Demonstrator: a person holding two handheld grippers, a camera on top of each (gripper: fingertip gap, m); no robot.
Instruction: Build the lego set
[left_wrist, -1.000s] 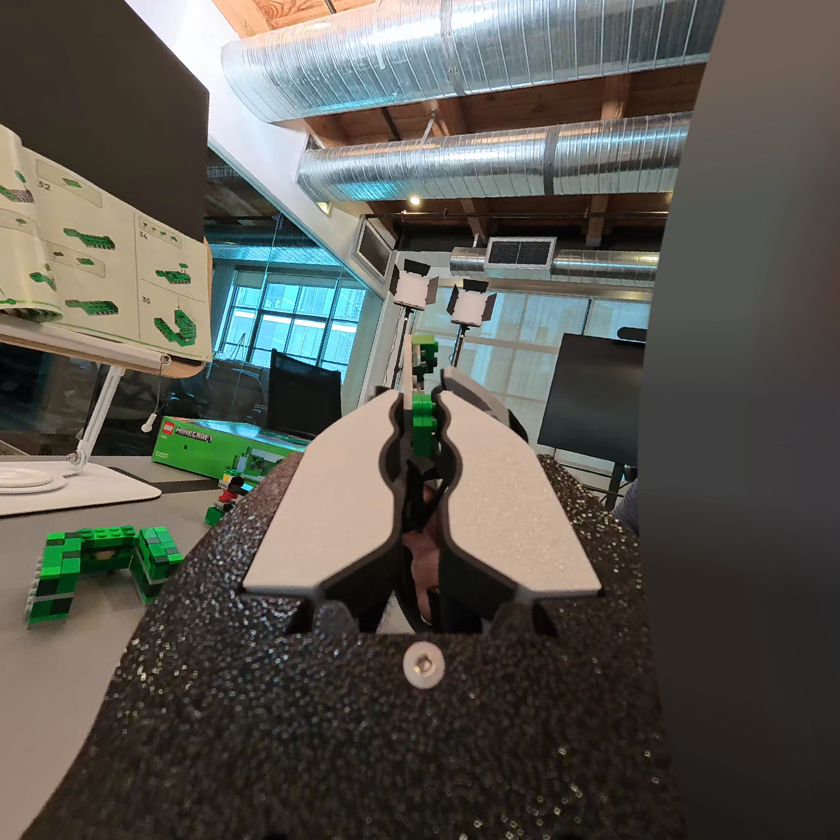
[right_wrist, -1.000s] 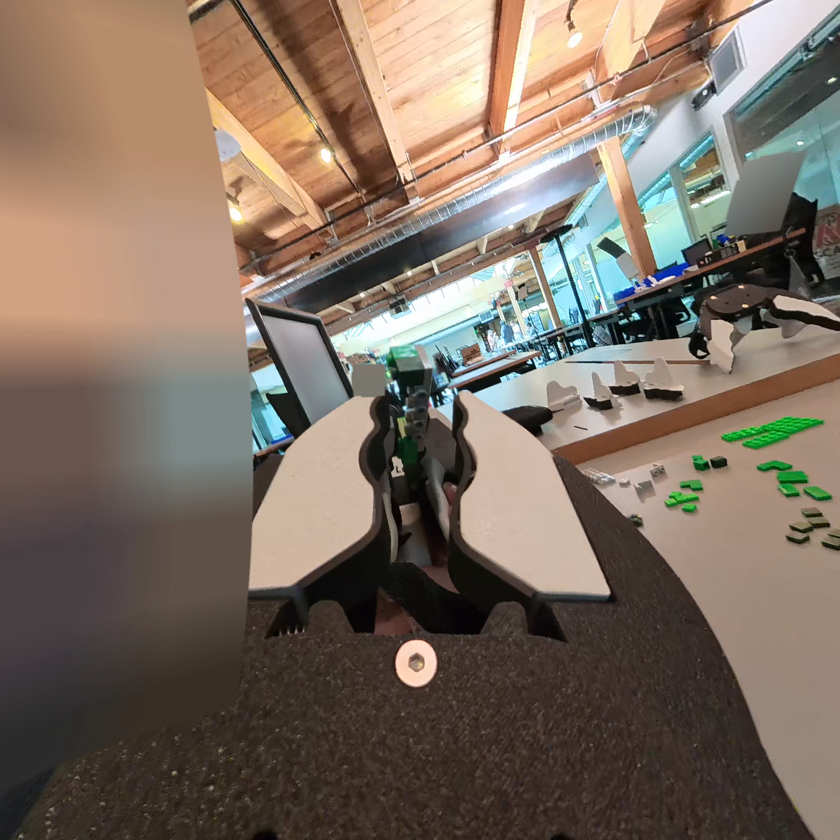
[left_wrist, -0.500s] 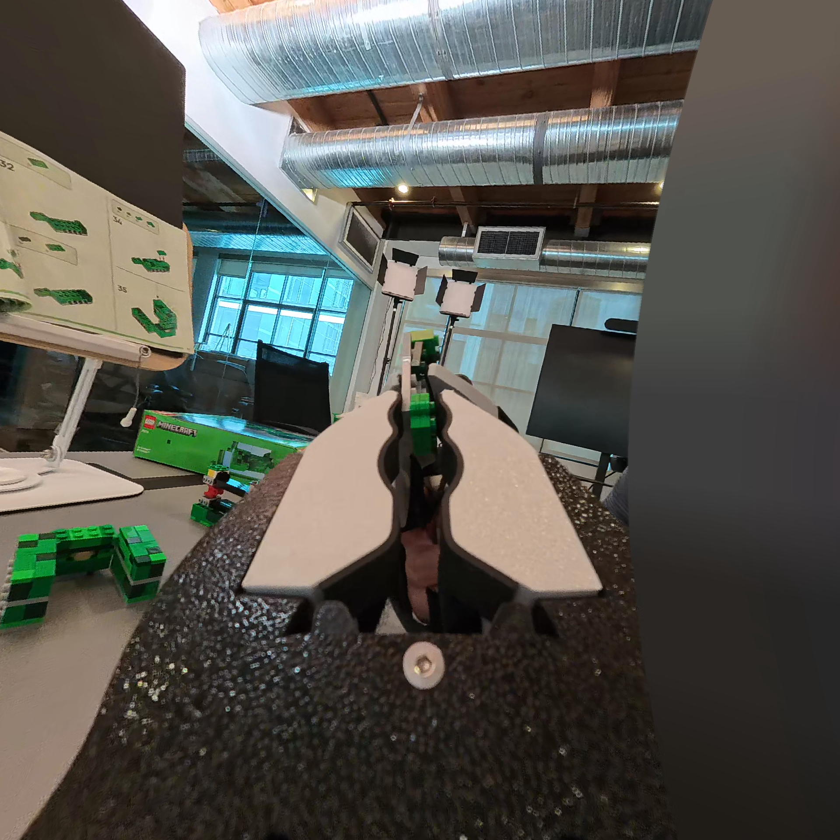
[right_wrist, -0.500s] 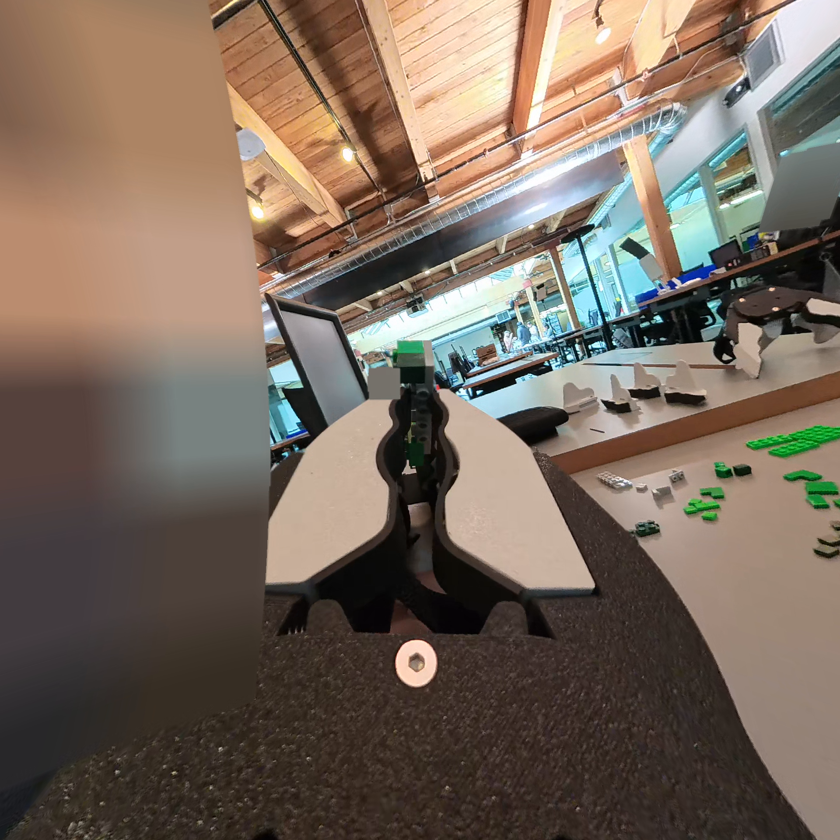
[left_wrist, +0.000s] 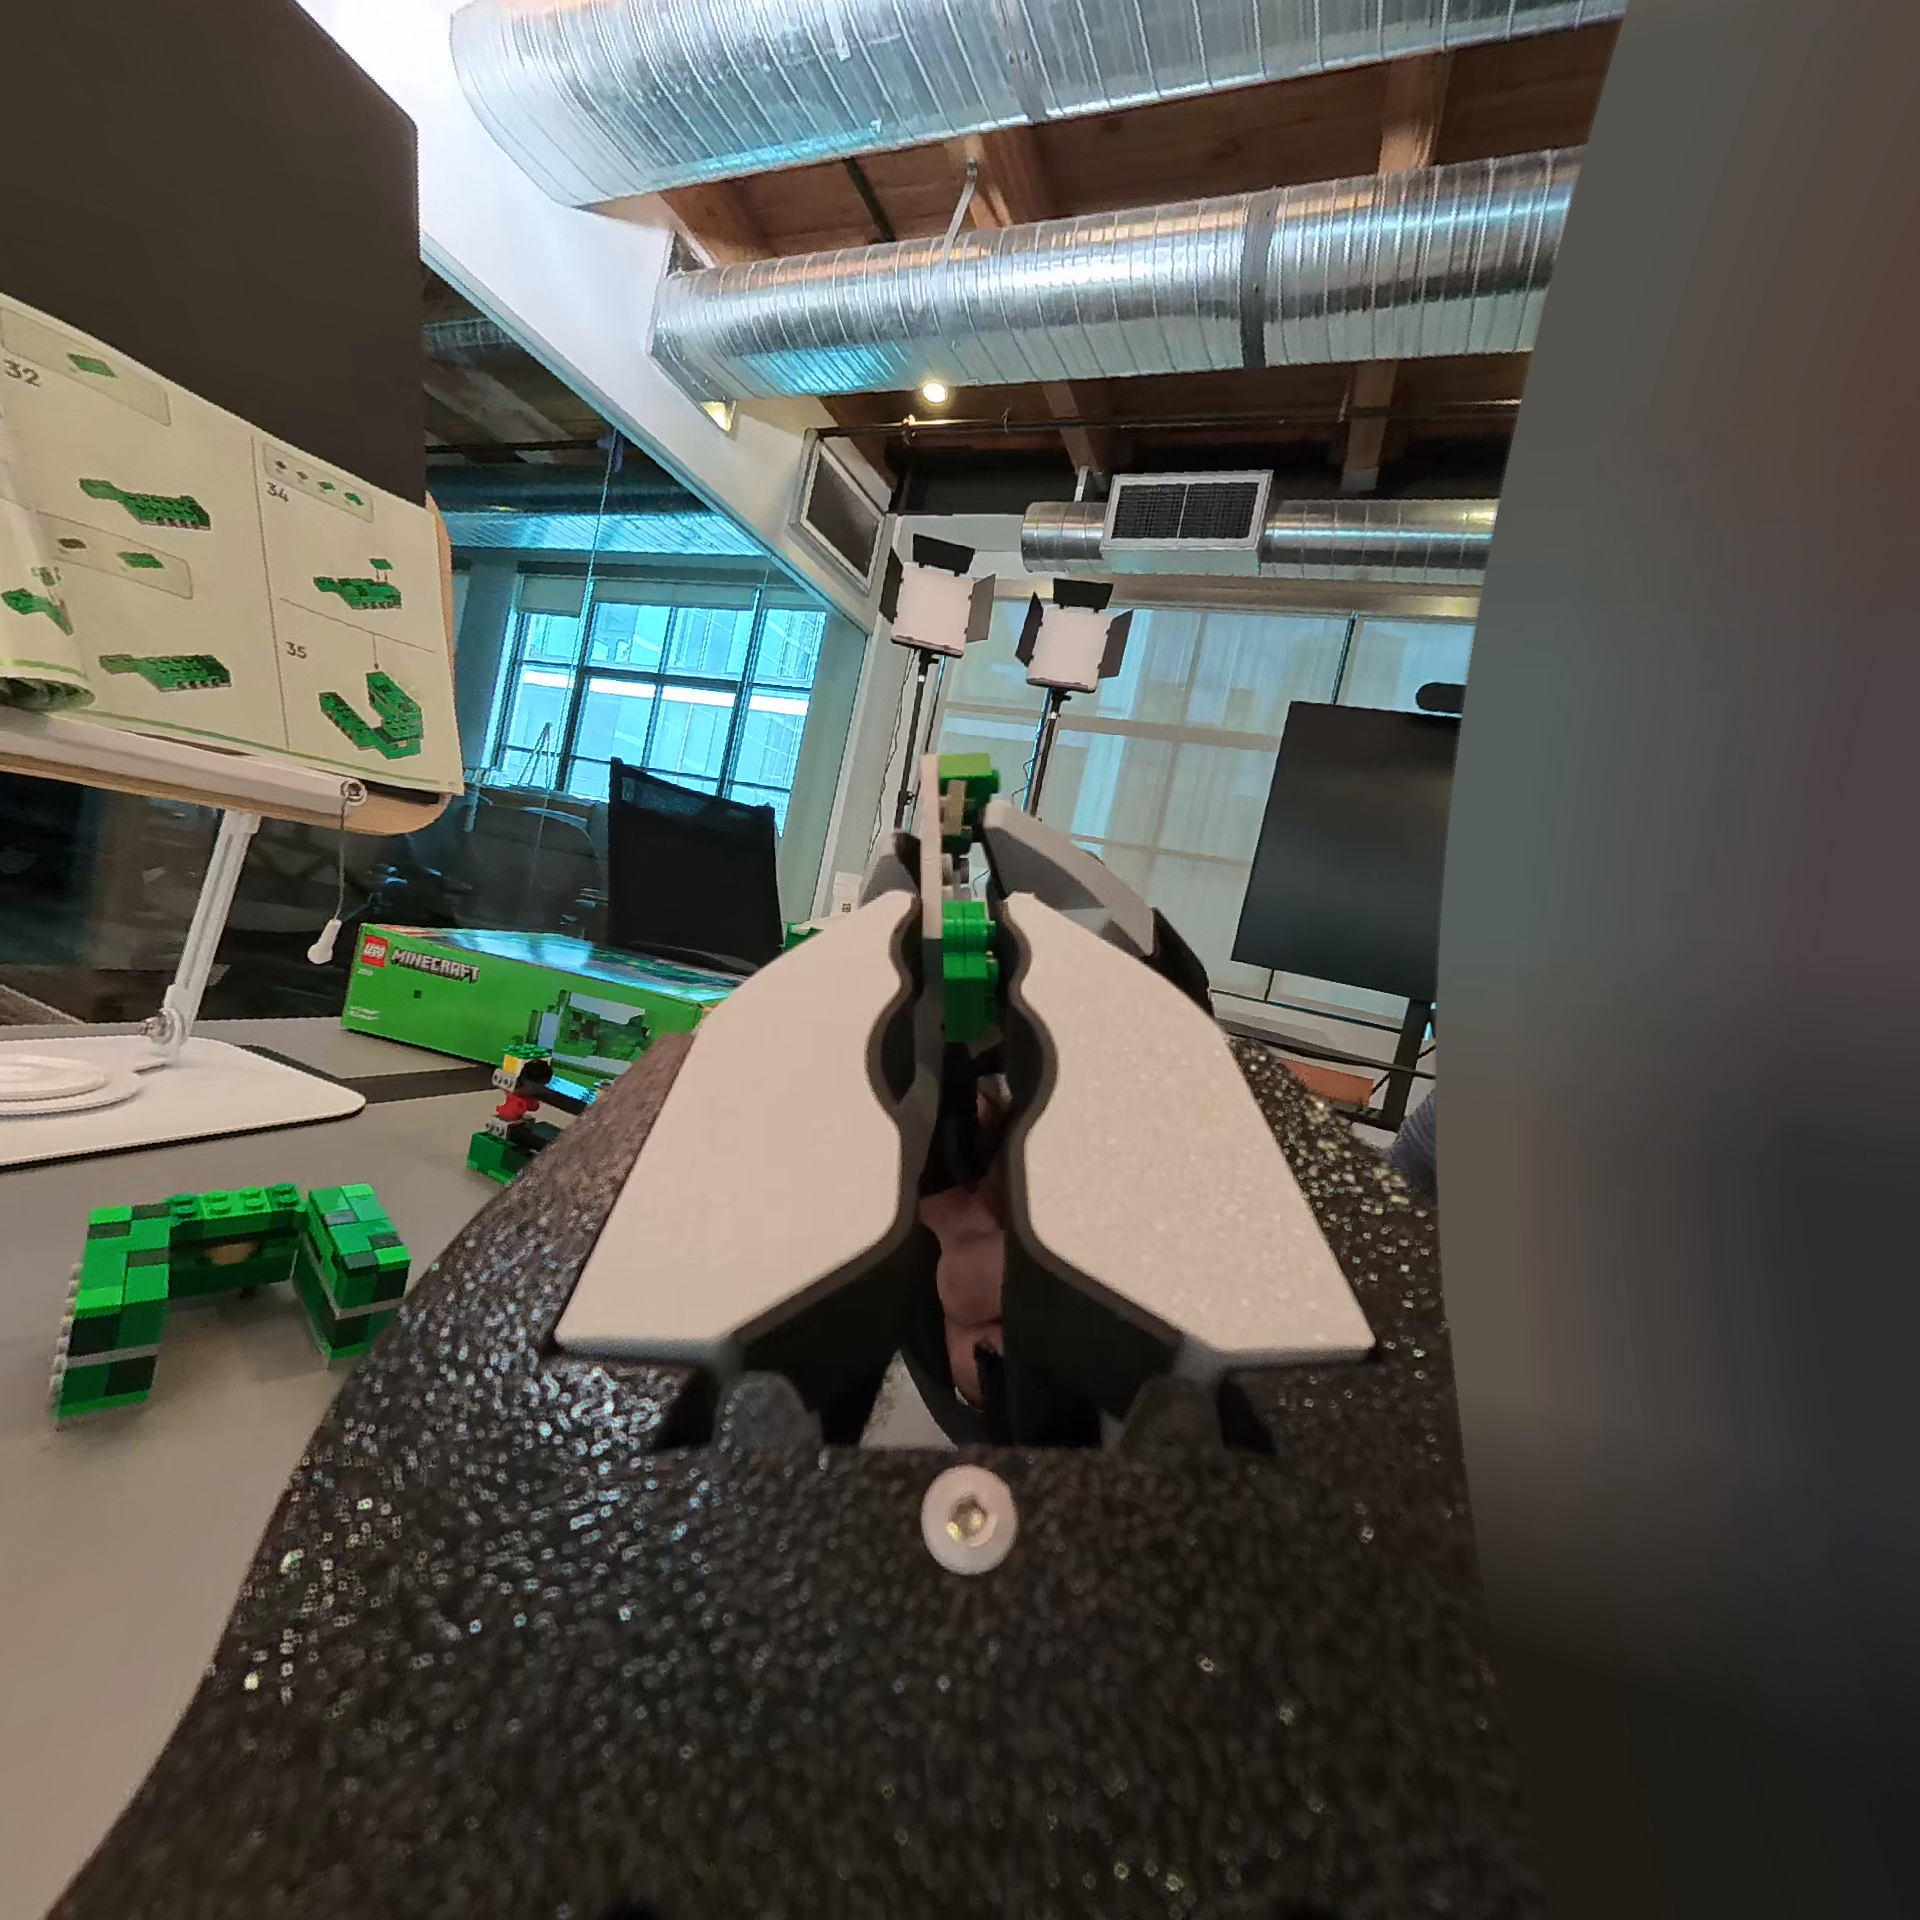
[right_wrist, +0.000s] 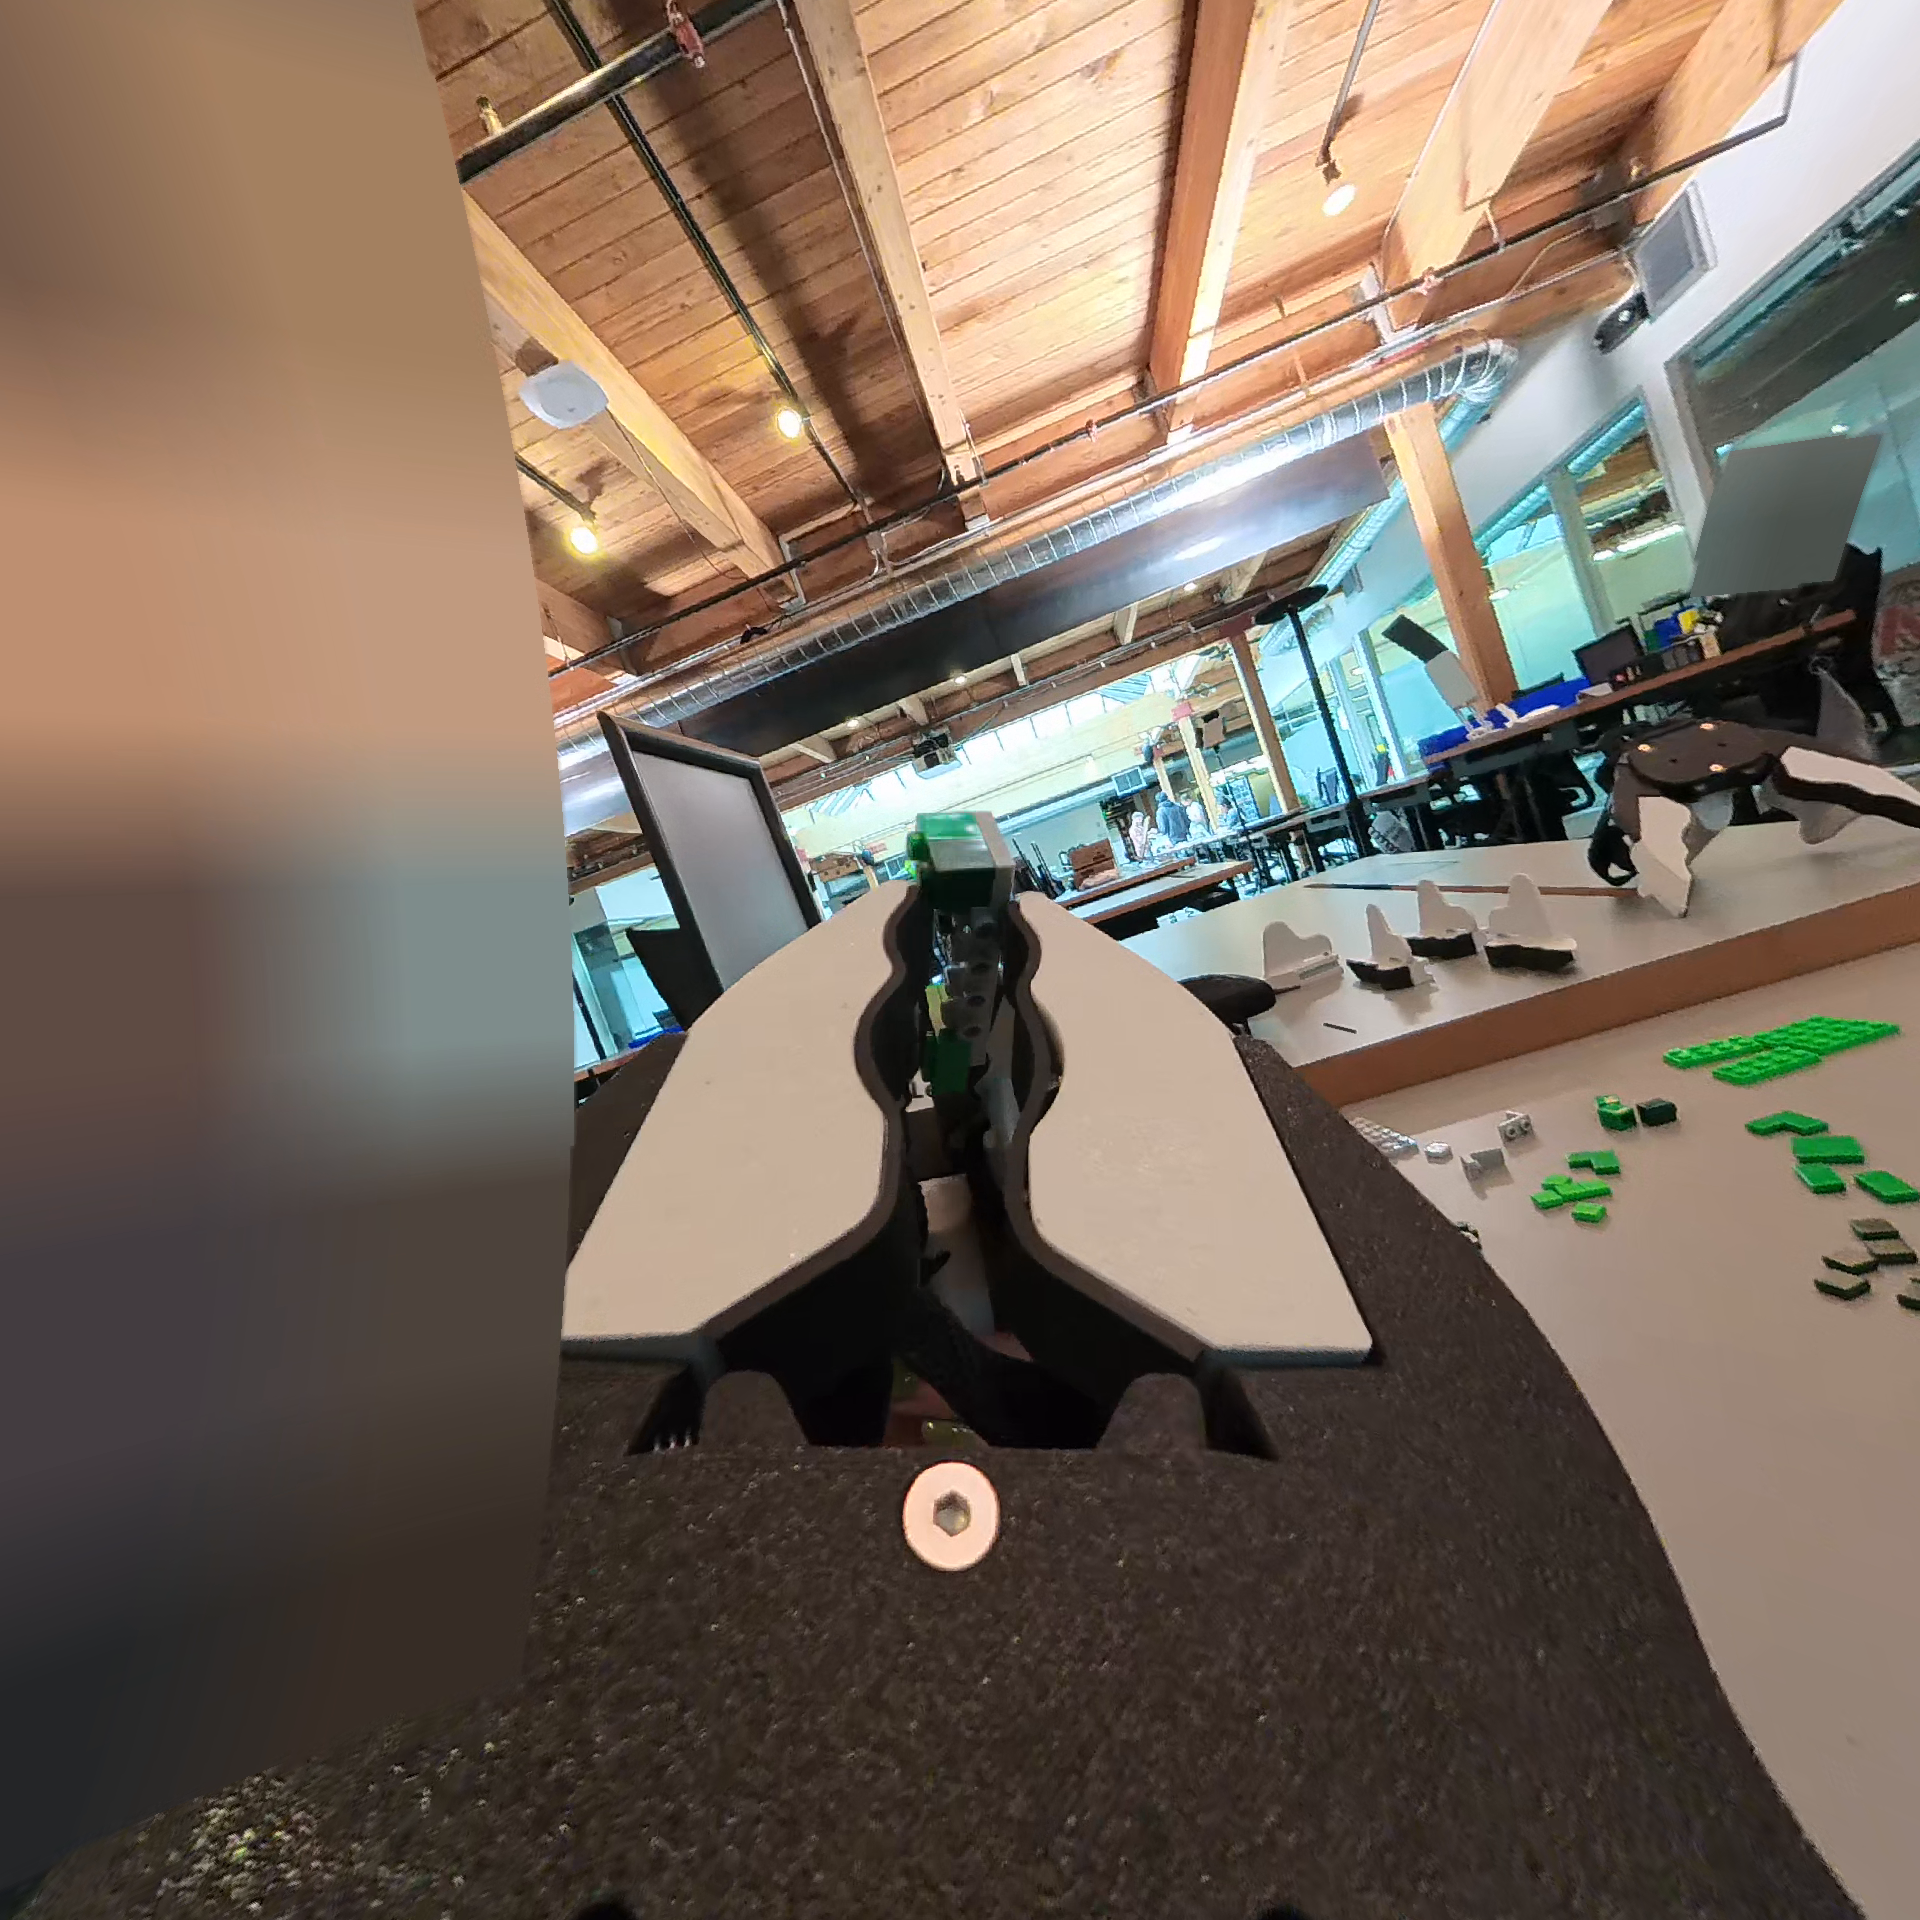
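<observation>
My left gripper (left_wrist: 961, 940) is shut on a small green brick piece (left_wrist: 966, 966), held up in the air. Just beyond it the right gripper's fingers (left_wrist: 1070, 883) show, meeting mine tip to tip. My right gripper (right_wrist: 961, 935) is shut on a green and grey brick assembly (right_wrist: 961, 862) that sticks out past its tips. A finished green arch-shaped build (left_wrist: 223, 1283) stands on the grey table (left_wrist: 125, 1538) at the left. Loose green and dark pieces (right_wrist: 1829, 1174) lie on the table (right_wrist: 1714, 1403) at the right.
An open instruction booklet (left_wrist: 208, 582) rests on a white stand (left_wrist: 156, 1081) at the left. A green set box (left_wrist: 520, 982) and a small figure build (left_wrist: 514, 1117) lie behind. Spare gripper fingers (right_wrist: 1455, 940) sit on a farther desk (right_wrist: 1621, 966). The tips of both grippers are at nearly the same place.
The right gripper has closed tighter on the assembly and tilted up. The left view has shifted slightly; both grippers stay pressed together around the pieces.
</observation>
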